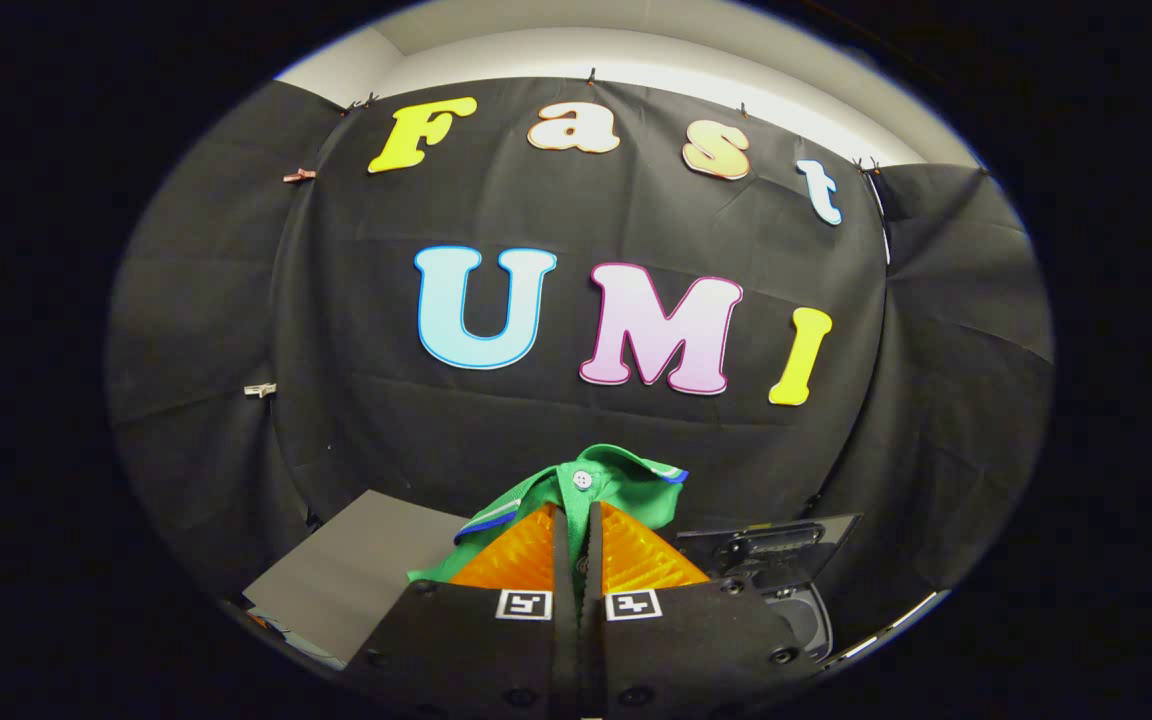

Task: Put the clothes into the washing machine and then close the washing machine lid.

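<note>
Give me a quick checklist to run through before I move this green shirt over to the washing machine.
1. Grip on the green shirt: ok; the gripper has both orange fingers closed on the cloth near its white button.
2. Shirt lifted off any surface: ok at the pinched part, which bunches up above the fingertips; cannot tell for the rest hanging below.
3. Loose cloth snagging on something: cannot tell, the fingers cover what trails underneath.
4. Washing machine located: ok, a dark panel sits just beyond the fingers to one side.
5. Lid open: cannot tell.
6. Grey board beside the fingers: ok, apart from the shirt.
</note>
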{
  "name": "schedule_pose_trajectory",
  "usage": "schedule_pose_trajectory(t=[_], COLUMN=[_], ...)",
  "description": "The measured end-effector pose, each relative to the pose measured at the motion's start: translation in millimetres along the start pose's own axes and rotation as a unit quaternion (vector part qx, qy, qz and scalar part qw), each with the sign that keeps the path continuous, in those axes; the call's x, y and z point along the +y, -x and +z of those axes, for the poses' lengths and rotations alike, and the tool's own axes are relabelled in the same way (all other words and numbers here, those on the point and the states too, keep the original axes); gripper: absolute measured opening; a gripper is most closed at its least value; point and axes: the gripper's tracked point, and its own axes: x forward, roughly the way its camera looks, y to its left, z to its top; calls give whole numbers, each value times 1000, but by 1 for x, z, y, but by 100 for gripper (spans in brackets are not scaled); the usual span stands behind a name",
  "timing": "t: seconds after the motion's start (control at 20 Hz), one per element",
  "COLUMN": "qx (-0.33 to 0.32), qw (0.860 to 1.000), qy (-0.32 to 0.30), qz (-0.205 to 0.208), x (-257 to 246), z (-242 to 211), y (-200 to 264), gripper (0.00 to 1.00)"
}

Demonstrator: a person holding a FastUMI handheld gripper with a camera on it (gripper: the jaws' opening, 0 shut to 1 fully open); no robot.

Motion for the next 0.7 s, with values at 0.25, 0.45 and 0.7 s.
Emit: schedule_pose_trajectory(t=[0.25,0.45,0.7], qx=[-7,9,17], qw=[1000,1000,999], qy=[-3,-1,-12], qz=[5,-13,-44], x=[-62,-114,-168], z=[6,-10,-27], y=[7,3,-11], gripper=[5,5,5])
